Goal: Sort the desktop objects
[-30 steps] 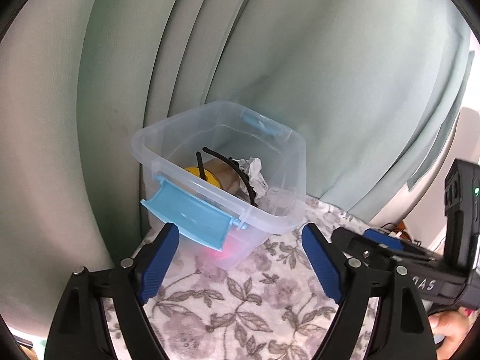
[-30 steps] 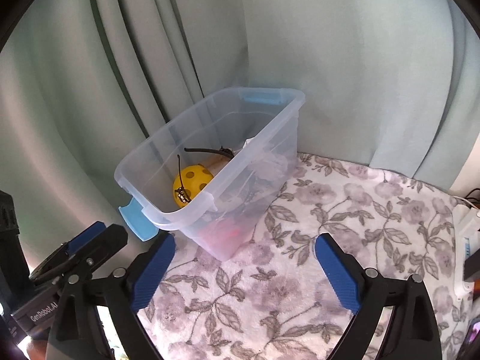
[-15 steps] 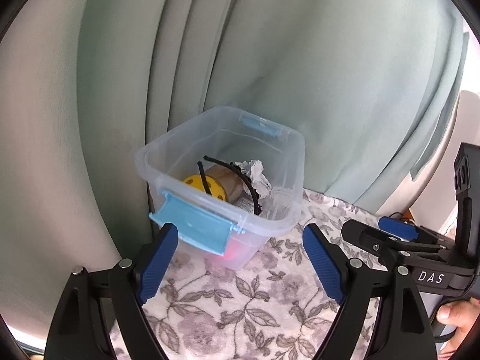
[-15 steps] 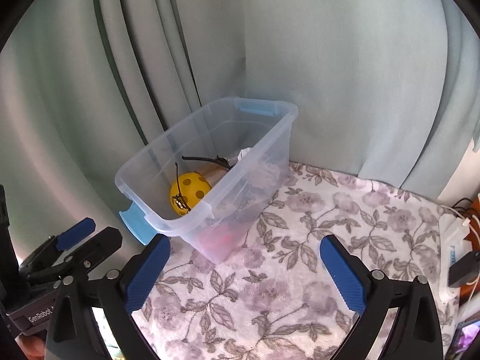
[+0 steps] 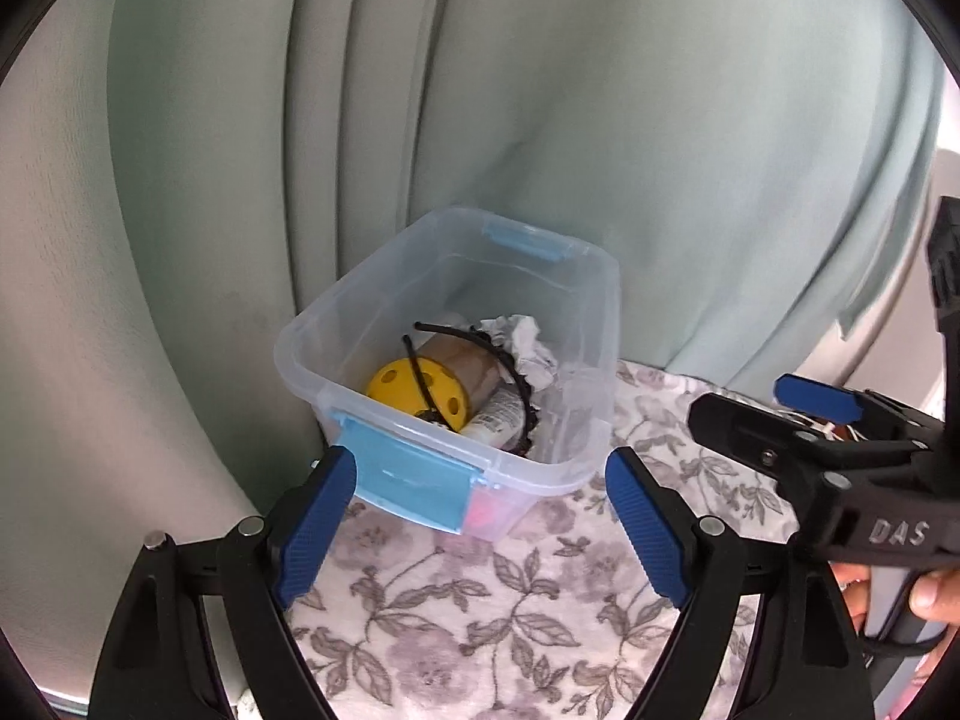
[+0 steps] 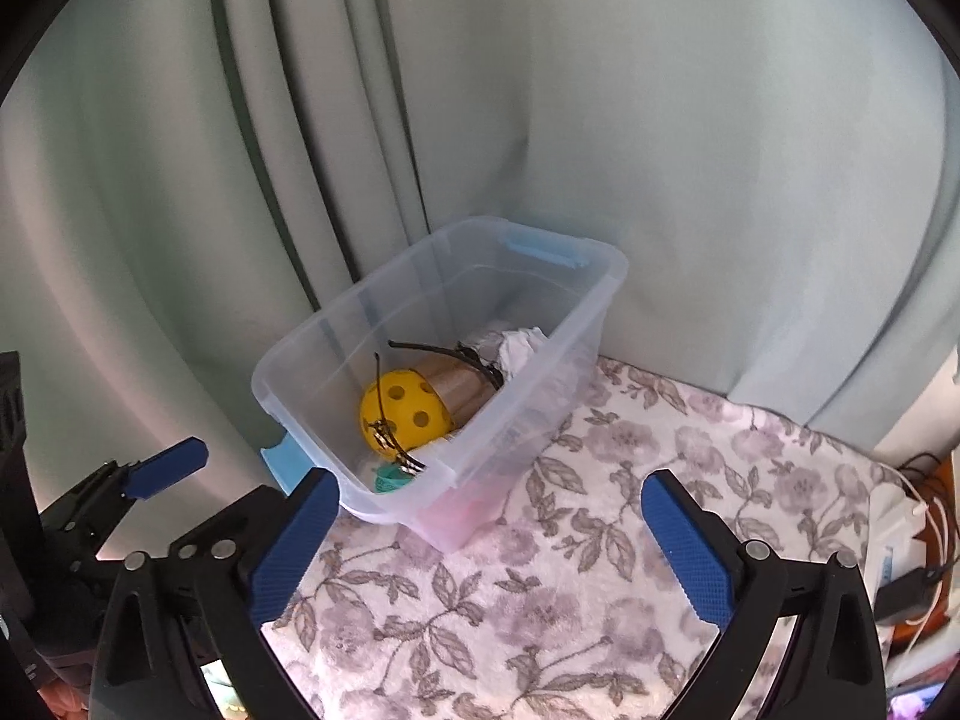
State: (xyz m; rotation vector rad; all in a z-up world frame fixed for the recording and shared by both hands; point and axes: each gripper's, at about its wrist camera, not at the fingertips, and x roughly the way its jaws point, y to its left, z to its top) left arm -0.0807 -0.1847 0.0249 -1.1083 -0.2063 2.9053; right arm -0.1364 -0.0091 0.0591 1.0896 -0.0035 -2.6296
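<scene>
A clear plastic bin (image 5: 591,324) with light blue latches stands on the floral cloth against the curtain; it also shows in the right wrist view (image 6: 312,360). Inside lie a yellow perforated ball (image 5: 426,390) (image 6: 402,405), a brown cardboard roll (image 5: 465,363), a black headband (image 5: 480,339), crumpled white paper (image 5: 528,348) and a white tube (image 5: 495,420). My left gripper (image 5: 480,516) is open and empty, just in front of the bin. My right gripper (image 6: 489,534) is open and empty, in front of the bin's long side.
A pale green curtain (image 5: 600,120) hangs close behind the bin. The floral cloth (image 6: 600,570) covers the table. White cables and a charger (image 6: 900,540) lie at the right edge. Each gripper shows in the other's view (image 5: 840,468) (image 6: 120,492).
Both grippers have drawn back and risen from the bin, which now looks smaller and its contents show more from above. Both jaws stay open.
</scene>
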